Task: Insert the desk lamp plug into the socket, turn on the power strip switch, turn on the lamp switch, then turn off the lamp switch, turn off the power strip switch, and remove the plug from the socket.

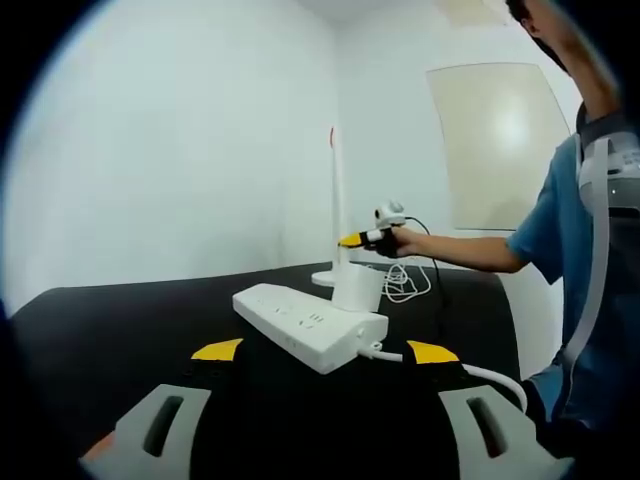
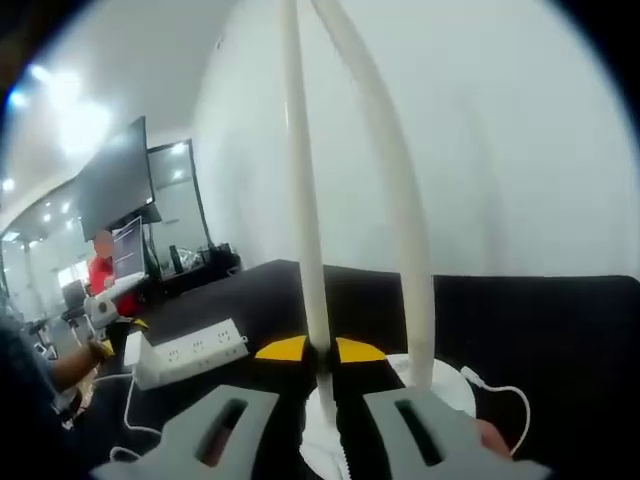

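While the white desk lamp stood upright on its round base at the far edge of the black surface, the right gripper sat low against its thin stem, and in the right gripper view the two yellow pads pressed in on either side of that stem just above the base, so the gripper was closed on the lamp. Seen close in that view, the lamp showed a second, thicker white limb rising beside the stem, both running out of the top of the picture. In the left gripper view the same gripper appeared held by the person's hand, reaching in from the right at the stem. A white cord lay in loose loops on the surface just beside the lamp base. The white power strip lay nearer, well apart from the lamp, lengthwise toward it, with its own cable leaving its near end; whether a plug sat in any socket could not be told. The left gripper hovered short of the strip with its jaws spread wide, gripping nothing. The person in a blue shirt stood at the right side.
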{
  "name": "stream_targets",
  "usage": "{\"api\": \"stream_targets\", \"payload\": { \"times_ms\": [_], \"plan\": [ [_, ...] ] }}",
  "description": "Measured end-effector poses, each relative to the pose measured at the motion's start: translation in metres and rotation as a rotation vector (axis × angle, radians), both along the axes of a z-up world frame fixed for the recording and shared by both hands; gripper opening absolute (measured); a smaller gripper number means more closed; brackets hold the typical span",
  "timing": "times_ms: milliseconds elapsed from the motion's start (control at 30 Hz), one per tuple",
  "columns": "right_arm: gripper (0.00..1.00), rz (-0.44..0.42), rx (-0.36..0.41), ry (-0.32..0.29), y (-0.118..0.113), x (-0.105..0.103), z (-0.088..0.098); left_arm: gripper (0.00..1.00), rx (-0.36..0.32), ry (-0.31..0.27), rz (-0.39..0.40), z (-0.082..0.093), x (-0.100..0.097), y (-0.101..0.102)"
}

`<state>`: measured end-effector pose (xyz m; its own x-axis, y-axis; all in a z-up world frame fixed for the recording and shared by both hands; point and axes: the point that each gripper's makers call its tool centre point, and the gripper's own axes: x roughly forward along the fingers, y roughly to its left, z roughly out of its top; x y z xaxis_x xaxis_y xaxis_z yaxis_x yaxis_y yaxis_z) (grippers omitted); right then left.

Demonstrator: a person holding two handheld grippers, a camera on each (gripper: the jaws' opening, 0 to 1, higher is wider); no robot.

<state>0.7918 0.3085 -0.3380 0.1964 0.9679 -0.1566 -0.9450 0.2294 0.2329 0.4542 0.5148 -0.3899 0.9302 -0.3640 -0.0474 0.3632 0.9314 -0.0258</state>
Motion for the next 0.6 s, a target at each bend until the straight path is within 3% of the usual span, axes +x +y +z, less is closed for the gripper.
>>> {"api": "stream_targets", "payload": {
  "times_ms": [600],
  "plan": [
    [0.10,0.036,-0.001,0.052,0.005,-0.023,0.007,0.59,-0.014,-0.005,-0.005,0.001,0.001,0.001]
  ]
}}
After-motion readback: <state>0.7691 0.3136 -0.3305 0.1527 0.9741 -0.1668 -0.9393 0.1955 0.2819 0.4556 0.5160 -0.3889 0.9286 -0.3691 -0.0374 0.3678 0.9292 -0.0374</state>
